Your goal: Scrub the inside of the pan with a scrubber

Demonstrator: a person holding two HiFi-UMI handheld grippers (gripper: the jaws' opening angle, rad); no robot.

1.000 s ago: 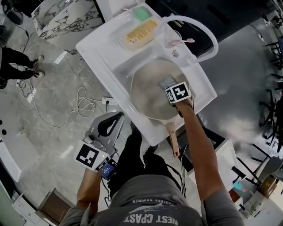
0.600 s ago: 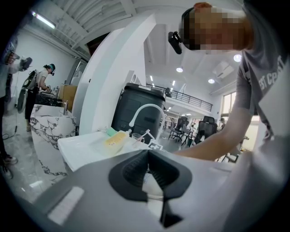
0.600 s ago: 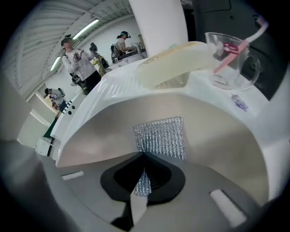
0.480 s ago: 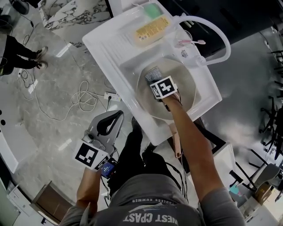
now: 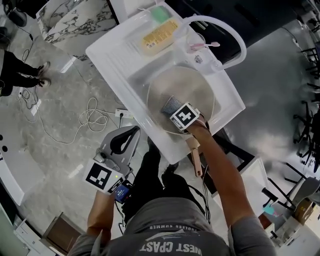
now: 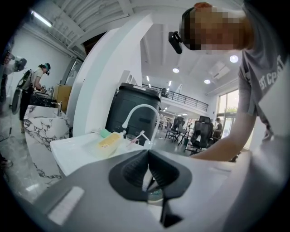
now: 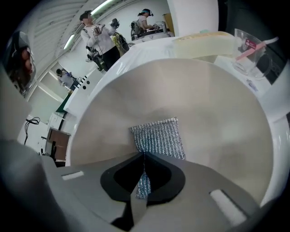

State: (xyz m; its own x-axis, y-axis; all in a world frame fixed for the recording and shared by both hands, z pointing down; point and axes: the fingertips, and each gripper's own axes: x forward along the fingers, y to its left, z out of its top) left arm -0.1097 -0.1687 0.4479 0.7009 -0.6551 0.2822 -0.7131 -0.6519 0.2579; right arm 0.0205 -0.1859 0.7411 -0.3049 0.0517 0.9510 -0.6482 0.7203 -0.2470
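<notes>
A round pan (image 5: 192,80) with a pale beige inside lies in the white sink (image 5: 116,56), its wooden handle (image 5: 196,161) pointing toward me. My right gripper (image 5: 176,111) points steeply down into the pan's near left part, shut on a silver mesh scrubber (image 5: 171,104). In the right gripper view the scrubber (image 7: 159,136) lies flat on the pan floor (image 7: 217,113), one edge pinched between the jaws of the right gripper (image 7: 144,155). My left gripper (image 5: 121,142) hangs away from the sink at the lower left. Nothing is between the shut jaws of the left gripper (image 6: 148,152).
A curved white faucet (image 5: 235,36) arches over the sink's far right. Behind the pan sit a yellow bottle (image 5: 159,36), a green sponge (image 5: 161,14) and a clear cup with a pink toothbrush (image 5: 199,47). A white cable (image 5: 91,118) coils on the floor. A person (image 5: 20,70) stands far left.
My right gripper swept the scrubber from the pan's right side across to its left, then toward the near edge, rolling a little. The left gripper stayed where it was.
</notes>
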